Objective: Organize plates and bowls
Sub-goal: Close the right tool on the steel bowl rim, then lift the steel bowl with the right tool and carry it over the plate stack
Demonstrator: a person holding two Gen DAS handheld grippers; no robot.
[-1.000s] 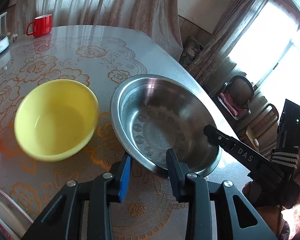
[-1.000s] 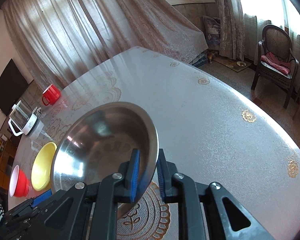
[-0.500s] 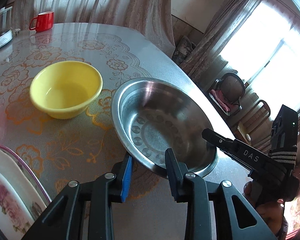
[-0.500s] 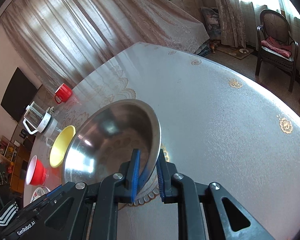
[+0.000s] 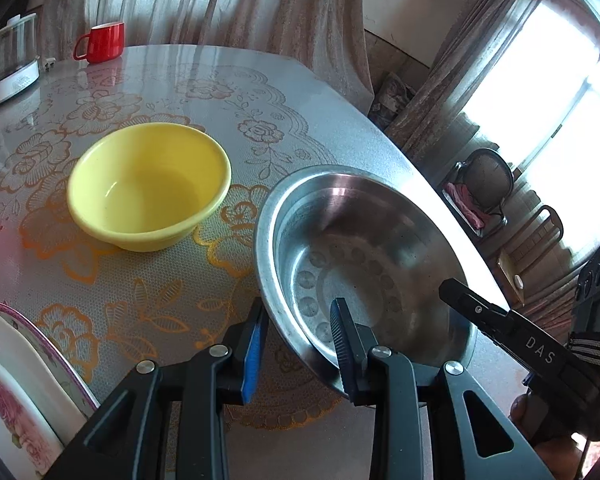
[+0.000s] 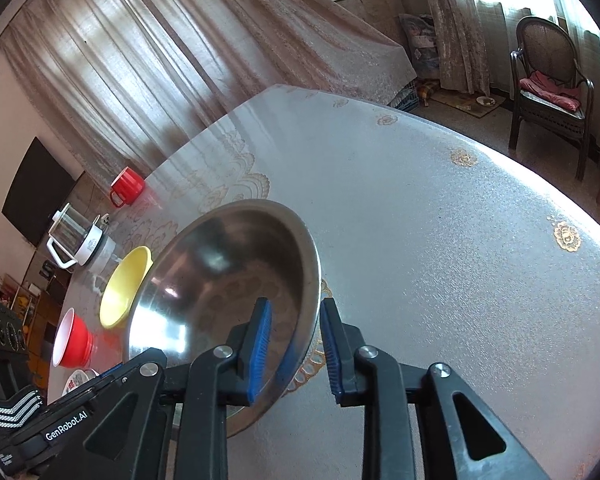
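Round steel bowl (image 5: pixel 364 264), dimpled base, rested on lace-patterned table (image 6: pixel 440 220) beside glossy yellow bowl (image 5: pixel 148 184). Rim straddled by left gripper (image 5: pixel 298 344) and right gripper (image 6: pixel 296 340), jaws apart.

Daylight interior, bright. From my left wrist feed the window (image 5: pixel 556 92) at upper right is blown out to white — no detail in it. Same on the right wrist feed, upper right corner, behind the chair (image 6: pixel 552 80). Curtains (image 6: pixel 148 64) glow, backlit. I read a sharp sunlit band along the table (image 6: pixel 440 208) edge at right. White glare patch on the steel bowl (image 6: pixel 228 288), lower left of its inside; soft grey reflections in it on the left feed. Strong fisheye bending, black vignette at corners. Focus crisp at centre, softer toward the rims.
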